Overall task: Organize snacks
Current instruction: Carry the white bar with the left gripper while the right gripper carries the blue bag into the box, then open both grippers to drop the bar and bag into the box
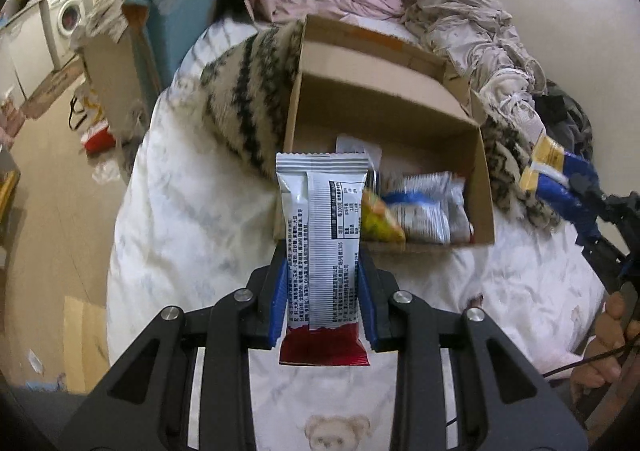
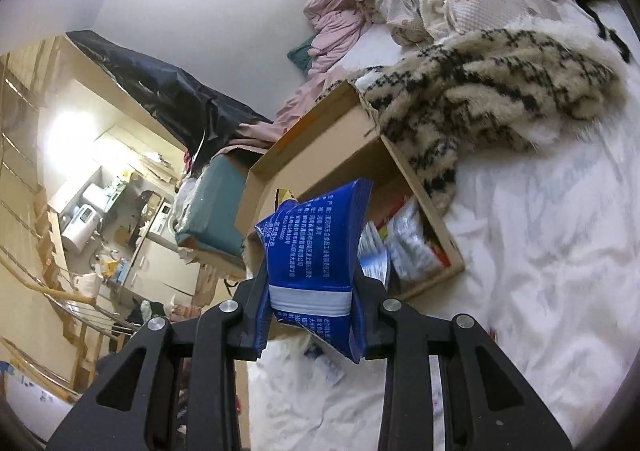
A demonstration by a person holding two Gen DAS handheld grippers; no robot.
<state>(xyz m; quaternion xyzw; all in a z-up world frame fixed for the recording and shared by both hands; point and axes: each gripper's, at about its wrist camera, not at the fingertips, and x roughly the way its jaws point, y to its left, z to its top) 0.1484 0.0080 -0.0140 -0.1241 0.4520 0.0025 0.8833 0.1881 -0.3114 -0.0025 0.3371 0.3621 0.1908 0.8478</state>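
the left gripper [image 1: 322, 271] clamps a silver and red foil snack bar wrapper [image 1: 322, 235] upright between its blue pads, held above the white quilted bedspread [image 1: 192, 219] just in front of the open brown cardboard box [image 1: 384, 119]. the right gripper [image 2: 312, 291] squeezes a crumpled blue snack packet [image 2: 310, 251] near that box, where several snack packets [image 1: 424, 211] lie inside.

Upright silver-and-red snack packet [image 1: 322, 235] and crumpled blue packet [image 2: 316, 267], both before open cardboard box [image 1: 400, 103] of snacks.
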